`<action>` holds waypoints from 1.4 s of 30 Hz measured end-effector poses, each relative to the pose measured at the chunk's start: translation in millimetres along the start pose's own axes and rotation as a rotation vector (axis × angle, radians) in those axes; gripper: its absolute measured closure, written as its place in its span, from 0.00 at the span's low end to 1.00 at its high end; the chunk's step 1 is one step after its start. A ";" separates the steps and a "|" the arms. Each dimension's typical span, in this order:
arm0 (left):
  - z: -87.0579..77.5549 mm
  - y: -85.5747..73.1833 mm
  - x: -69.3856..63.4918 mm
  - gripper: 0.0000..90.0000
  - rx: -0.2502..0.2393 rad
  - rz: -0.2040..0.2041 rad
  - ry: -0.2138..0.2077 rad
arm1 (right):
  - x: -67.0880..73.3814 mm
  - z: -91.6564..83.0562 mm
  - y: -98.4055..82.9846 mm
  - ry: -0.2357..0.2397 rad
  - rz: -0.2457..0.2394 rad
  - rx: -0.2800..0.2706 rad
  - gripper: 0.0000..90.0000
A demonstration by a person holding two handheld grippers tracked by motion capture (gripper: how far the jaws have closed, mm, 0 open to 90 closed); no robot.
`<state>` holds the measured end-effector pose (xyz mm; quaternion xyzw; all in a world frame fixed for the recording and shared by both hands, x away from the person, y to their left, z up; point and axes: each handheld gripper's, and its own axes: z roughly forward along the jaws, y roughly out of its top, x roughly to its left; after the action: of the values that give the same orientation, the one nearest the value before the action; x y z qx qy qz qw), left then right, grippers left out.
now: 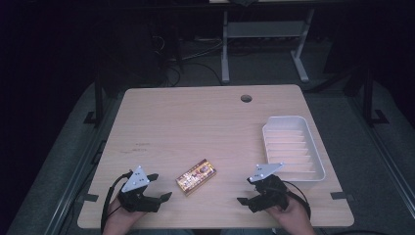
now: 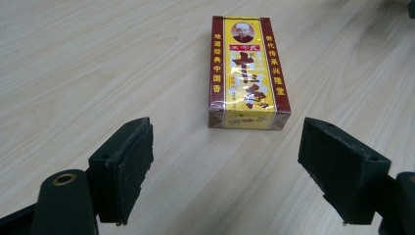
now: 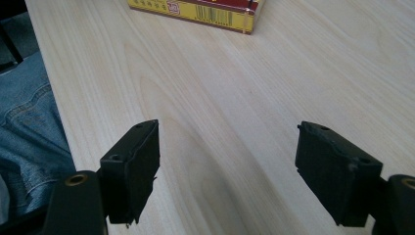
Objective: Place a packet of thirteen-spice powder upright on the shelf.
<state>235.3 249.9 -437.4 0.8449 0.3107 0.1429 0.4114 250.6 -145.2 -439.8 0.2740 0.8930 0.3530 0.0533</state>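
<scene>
A small yellow and dark-red box (image 1: 196, 176) printed with Chinese characters lies flat near the front middle of the wooden table (image 1: 195, 122). My left gripper (image 1: 159, 187) rests just to its left, open and holding nothing. In the left gripper view the box (image 2: 248, 73) lies a short way ahead of the open gripper (image 2: 226, 147), its short end facing the jaws. My right gripper (image 1: 245, 190) sits to the right of the box, also open, pointing left toward it. The right gripper view has the box's barcode edge (image 3: 195, 10) at the top, well beyond the gripper (image 3: 227, 142).
A white ribbed plastic tray (image 1: 292, 147) stands at the right side of the table, just behind my right gripper. A round cable hole (image 1: 246, 98) is near the far edge. Blue jeans (image 3: 24, 122) show past the table's front edge.
</scene>
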 end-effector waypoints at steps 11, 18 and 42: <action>6.9 3.7 -3.4 0.22 0.003 0.010 -0.013 | 0.4 2.0 0.5 0.004 -0.004 0.007 0.27; 11.5 7.4 -8.1 0.21 0.004 0.018 -0.019 | 1.2 2.9 1.3 0.004 -0.011 0.007 0.27; 31.5 38.1 -15.1 0.18 0.086 0.055 -0.031 | 2.3 -0.5 1.7 0.006 -0.026 -0.005 0.27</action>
<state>254.9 203.2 -426.9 0.8720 0.2868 0.1274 0.3756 249.3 -143.2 -438.2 0.2612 0.8957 0.3554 0.0561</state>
